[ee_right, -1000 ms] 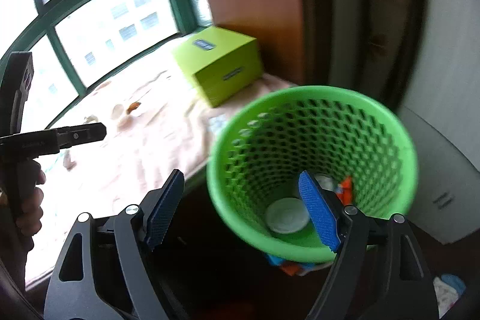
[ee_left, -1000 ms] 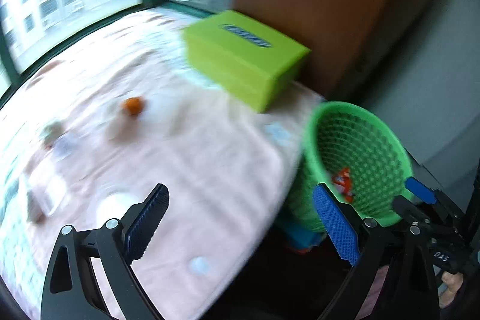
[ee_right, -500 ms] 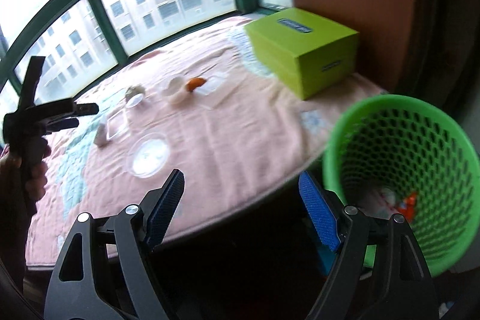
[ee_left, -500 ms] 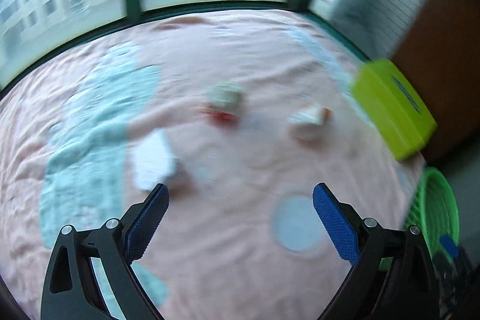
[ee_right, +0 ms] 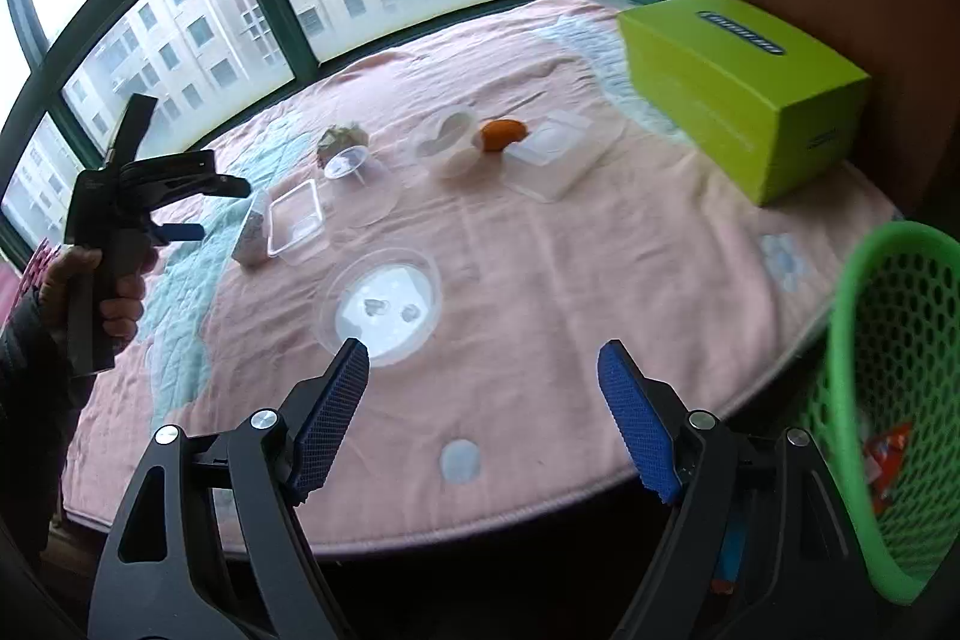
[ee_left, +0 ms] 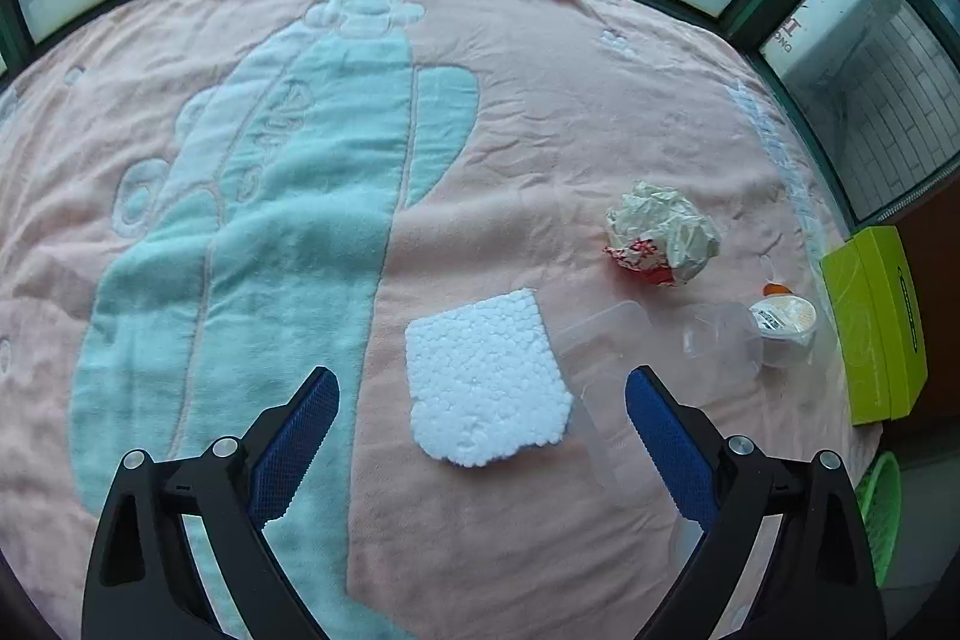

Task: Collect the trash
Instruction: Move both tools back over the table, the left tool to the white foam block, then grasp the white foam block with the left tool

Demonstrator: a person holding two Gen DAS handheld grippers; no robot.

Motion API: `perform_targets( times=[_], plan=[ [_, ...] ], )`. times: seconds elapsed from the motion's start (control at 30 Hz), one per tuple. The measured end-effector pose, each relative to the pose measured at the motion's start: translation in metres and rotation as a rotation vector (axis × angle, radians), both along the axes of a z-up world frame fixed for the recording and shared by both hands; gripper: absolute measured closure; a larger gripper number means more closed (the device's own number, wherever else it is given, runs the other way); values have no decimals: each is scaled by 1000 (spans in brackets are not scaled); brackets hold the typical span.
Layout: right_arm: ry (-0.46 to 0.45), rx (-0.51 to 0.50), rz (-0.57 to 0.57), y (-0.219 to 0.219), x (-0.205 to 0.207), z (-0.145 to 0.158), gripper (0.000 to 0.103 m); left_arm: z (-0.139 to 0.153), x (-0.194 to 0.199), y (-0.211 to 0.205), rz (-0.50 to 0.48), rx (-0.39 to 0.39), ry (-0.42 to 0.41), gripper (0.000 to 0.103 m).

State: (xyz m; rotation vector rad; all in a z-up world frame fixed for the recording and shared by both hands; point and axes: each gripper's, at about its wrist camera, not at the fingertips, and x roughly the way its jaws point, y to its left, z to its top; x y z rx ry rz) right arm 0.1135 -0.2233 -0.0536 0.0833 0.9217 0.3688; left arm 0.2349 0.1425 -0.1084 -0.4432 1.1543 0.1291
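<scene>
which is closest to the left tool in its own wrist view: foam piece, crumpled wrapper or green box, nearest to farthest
Measured from the left tool:
1. Foam piece: lies on the blanket right between the open fingers.
2. Crumpled wrapper: ahead and to the right.
3. Green box: far right, at the table's edge.

a round surface (ee_right: 570, 340) under a pink cloth (ee_left: 540, 100) with a teal motif. on it: a green box (ee_right: 738, 88) at the far right edge, a foam slab (ee_left: 486, 379), a crumpled wrapper (ee_left: 660, 235), clear tubs (ee_right: 297, 217), a round lid (ee_right: 384, 307), a cup (ee_right: 447, 142) and an orange (ee_right: 503, 133).
</scene>
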Motion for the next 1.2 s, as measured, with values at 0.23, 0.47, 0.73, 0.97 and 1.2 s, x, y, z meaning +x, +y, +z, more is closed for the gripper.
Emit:
perform_targets(
  times=[0.23,0.47,0.73,0.97,1.2],
  plan=[
    [28,-5,48,23,14,-12,24,-16,9,2,7,-51,25,12],
    [39,-29,94,45,25,-27,25,-27,10,4,1,-128,33,34],
    [62,-43,123,63,38,-42,24,-16,-1,7,3,-158,-8,41],
    [73,-79,181,90,44,-55,19,7,-14,7,-20,-156,-53,41],
    [47,-159,187,107,49,-66,14,23,-25,0,-47,-130,-82,41]
  ],
)
